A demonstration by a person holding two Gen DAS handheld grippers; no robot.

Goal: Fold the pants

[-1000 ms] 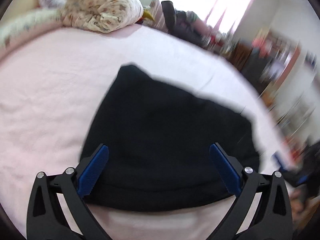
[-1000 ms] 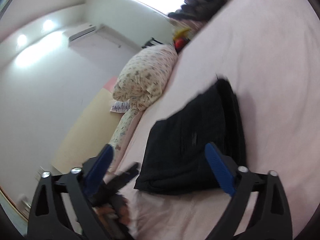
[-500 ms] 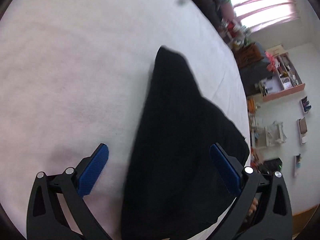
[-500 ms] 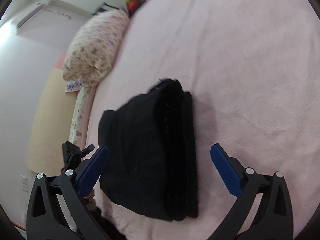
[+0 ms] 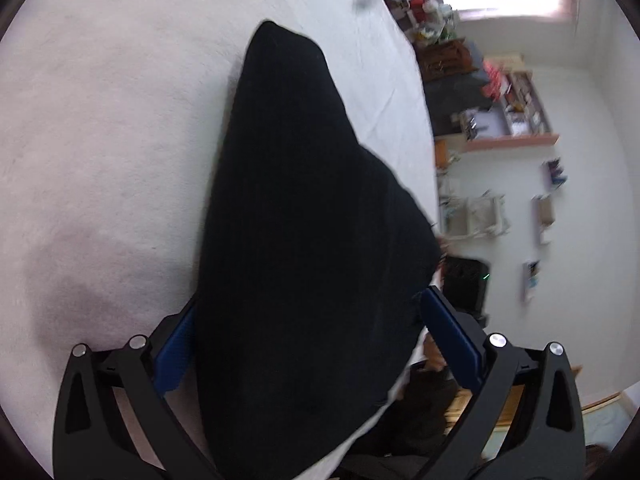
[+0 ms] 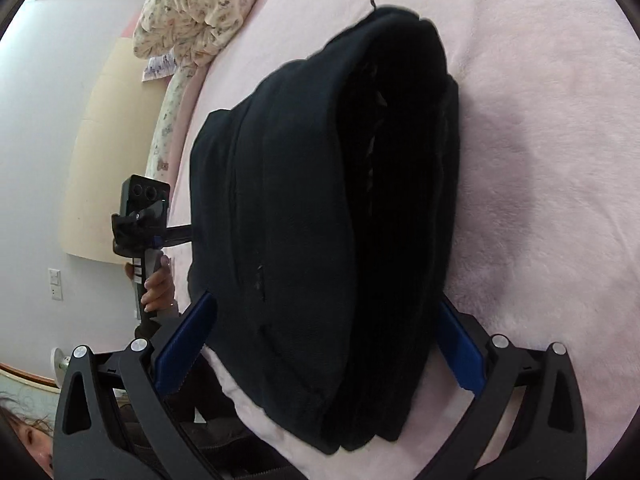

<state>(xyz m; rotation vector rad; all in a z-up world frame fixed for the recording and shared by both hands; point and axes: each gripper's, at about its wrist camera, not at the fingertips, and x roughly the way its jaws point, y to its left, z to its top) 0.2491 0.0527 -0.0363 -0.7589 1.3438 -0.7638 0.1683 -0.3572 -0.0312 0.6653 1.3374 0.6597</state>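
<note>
While both grippers gape around folded pants, a pillow lies beyond.

Pink bed carries folded black pants, floral quilt.

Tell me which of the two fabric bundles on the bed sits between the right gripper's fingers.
The folded black pants, straddled by the open right gripper. The floral quilt lies far beyond them, untouched.

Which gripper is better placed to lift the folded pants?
Neither alone. The left gripper and right gripper each stand open astride one end of the folded pants, so a two-handed lift looks likeliest.
</note>
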